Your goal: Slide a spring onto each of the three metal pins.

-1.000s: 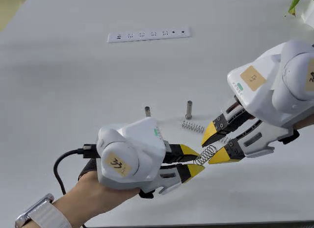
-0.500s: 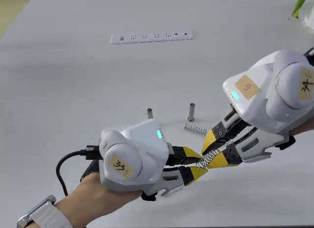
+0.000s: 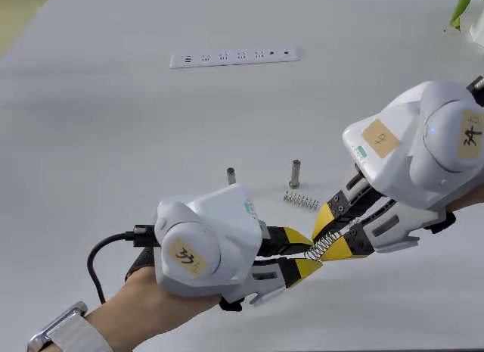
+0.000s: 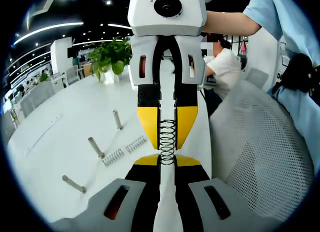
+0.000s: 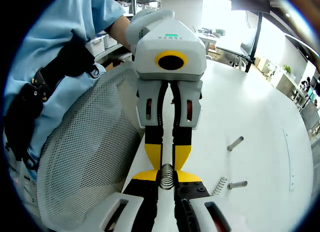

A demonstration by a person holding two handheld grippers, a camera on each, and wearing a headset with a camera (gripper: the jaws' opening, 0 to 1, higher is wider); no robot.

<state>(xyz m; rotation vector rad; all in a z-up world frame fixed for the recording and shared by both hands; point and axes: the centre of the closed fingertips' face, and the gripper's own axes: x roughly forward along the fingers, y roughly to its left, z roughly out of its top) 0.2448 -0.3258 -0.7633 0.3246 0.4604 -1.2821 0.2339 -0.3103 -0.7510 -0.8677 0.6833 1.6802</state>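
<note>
Not much to read here. Left tongs [image 3: 308, 253] have a tan sticker [image 3: 187, 257] on the housing with a handwritten "33". Right tongs [image 3: 322, 242] carry two: the top tag [image 3: 380, 138] is a scrawl, maybe a "6" or "9", can't tell, and the side tag [image 3: 472, 132] says "34". From the right gripper view, the left one's white body has small printed lettering [image 5: 171, 38], looks like "XENSE".
</note>
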